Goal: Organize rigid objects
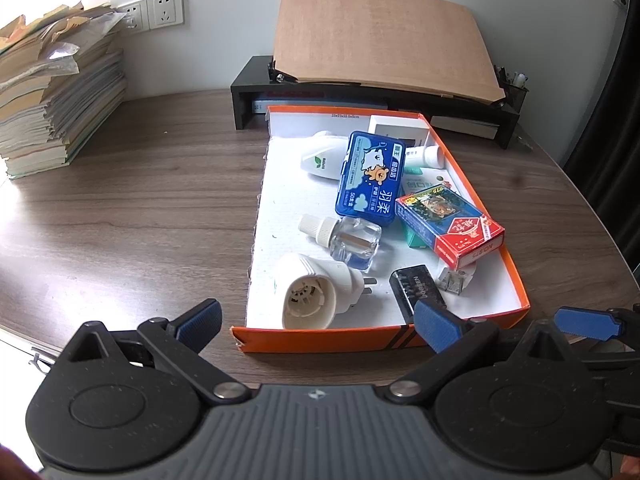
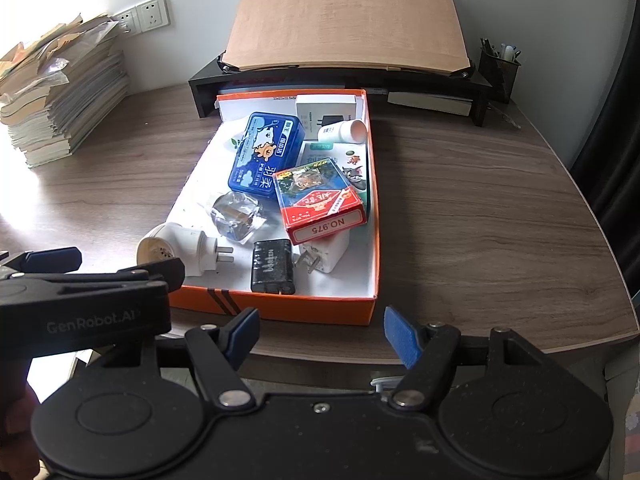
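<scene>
An orange box [image 1: 328, 338] [image 2: 280, 304] with a white inside sits on the wooden desk and holds several objects: a blue tin [image 1: 370, 176] [image 2: 266, 158], a red and blue card pack [image 1: 452, 226] [image 2: 320, 204], a clear bottle [image 1: 352, 242] [image 2: 236, 214], a white plug-in device [image 1: 312, 294] [image 2: 180, 250], a black charger [image 1: 418, 286] [image 2: 274, 266] and a white charger [image 2: 326, 256]. My left gripper [image 1: 316, 322] is open and empty at the box's near edge. My right gripper [image 2: 320, 338] is open and empty, just before the box's near wall.
A stack of books and papers [image 1: 56, 92] [image 2: 60, 96] stands at the desk's far left. A black monitor stand [image 1: 376, 108] [image 2: 344, 84] with a brown board on it is behind the box. A pen holder [image 2: 500, 68] is at the far right.
</scene>
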Demonstrator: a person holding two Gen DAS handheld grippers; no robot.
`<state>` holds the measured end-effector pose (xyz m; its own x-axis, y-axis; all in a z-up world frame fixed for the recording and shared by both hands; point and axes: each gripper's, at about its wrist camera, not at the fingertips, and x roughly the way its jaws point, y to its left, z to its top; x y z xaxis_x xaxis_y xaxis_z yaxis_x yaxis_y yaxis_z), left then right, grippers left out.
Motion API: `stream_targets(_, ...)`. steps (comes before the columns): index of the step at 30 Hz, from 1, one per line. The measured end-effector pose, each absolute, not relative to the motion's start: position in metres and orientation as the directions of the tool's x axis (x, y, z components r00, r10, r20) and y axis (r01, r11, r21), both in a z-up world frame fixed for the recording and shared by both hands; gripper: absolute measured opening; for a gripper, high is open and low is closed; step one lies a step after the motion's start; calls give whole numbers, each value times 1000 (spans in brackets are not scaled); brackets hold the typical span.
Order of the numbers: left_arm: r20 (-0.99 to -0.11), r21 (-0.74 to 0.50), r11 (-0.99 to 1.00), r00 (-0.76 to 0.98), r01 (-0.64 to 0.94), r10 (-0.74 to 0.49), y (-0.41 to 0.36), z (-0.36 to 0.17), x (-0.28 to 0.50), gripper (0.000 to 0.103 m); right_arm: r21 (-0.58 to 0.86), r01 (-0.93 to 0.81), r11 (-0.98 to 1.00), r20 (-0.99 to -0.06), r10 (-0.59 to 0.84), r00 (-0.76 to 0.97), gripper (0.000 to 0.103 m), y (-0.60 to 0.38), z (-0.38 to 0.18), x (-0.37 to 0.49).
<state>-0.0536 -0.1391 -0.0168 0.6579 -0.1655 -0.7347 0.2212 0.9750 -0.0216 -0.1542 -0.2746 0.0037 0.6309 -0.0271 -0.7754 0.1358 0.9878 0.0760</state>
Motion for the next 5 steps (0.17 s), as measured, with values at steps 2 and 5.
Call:
stream_targets(2,-734,-22,975,658,222,-167,-139,-17,-53,103,77,136,988,-777,-26,629,82,-274,4,-154)
stream_targets(5,-737,-28,972,653,232,-177,-139,-18,-52,103,73,136,988,-779,-29,627,82,-273,3,-153)
